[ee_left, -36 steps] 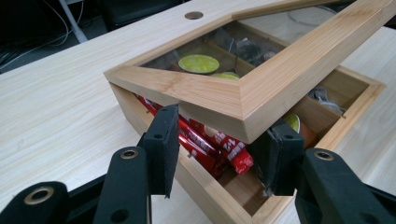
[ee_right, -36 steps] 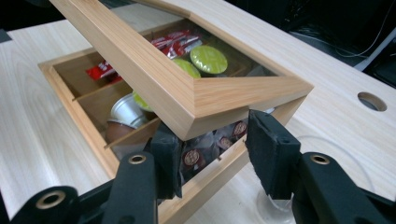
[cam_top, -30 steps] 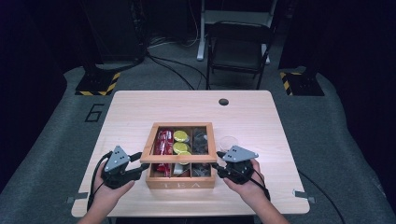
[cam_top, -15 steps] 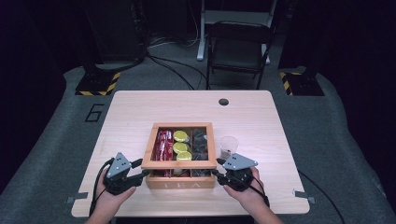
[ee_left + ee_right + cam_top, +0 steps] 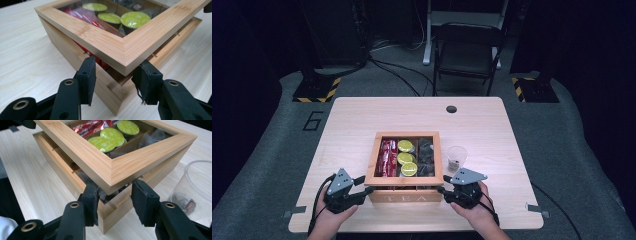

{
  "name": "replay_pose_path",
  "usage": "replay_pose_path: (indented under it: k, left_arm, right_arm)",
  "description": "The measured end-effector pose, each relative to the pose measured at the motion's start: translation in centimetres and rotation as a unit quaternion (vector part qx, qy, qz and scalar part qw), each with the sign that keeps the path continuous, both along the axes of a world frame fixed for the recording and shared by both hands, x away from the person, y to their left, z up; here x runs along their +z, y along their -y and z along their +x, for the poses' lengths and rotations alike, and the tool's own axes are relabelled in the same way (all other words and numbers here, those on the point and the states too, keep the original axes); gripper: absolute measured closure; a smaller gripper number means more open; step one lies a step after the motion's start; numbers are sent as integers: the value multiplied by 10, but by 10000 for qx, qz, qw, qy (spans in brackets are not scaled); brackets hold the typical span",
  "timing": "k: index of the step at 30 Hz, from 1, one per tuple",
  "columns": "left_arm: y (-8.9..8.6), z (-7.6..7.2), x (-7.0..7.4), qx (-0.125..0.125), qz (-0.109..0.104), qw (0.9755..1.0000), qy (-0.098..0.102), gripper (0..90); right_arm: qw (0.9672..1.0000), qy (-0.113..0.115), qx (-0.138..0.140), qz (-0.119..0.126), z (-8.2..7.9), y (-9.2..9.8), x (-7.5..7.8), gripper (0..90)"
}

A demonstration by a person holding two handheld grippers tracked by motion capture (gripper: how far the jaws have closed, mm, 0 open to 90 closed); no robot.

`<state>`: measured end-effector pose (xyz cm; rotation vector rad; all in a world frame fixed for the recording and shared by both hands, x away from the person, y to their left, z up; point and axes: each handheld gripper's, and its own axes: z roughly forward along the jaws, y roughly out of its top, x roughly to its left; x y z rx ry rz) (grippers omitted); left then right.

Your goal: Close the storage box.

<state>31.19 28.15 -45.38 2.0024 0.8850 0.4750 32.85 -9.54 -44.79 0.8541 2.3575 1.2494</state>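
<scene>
A wooden tea box (image 5: 404, 197) stands at the table's near middle. Its glass-paned lid (image 5: 373, 162) hangs slightly ajar over the base, the front edge lifted. Under the pane lie red packets (image 5: 387, 157), green-topped capsules (image 5: 406, 157) and dark tea bags (image 5: 426, 156). My left gripper (image 5: 368, 185) is shut on the lid's front left corner (image 5: 125, 60), one pad on each side of it (image 5: 116, 80). My right gripper (image 5: 443, 184) grips the front right corner (image 5: 111, 176) the same way (image 5: 113, 200). A hand holds each gripper from the table's near edge.
A clear plastic cup (image 5: 456, 157) with something small and dark in its bottom stands just right of the box, close to my right gripper; it also appears in the right gripper view (image 5: 195, 187). A folding chair (image 5: 467, 55) stands beyond the table's far edge.
Both grippers have sunk with the lid, and the gap between lid and box has narrowed. Cup and box base have stayed put.
</scene>
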Motion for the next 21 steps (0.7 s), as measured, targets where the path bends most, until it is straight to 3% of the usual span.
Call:
replay_pose_path:
  k: [5, 21]
  left_arm:
    - [0, -2, -2, -53, 68, 10000, -46, 531]
    - [-1, -1, -7, 18, -9, 9998, -198, 500]
  right_arm:
    - [10000, -84, 21, -30, -1, -1, -5, 567]
    - [9998, -187, 5, -45, -2, -1, -9, 562]
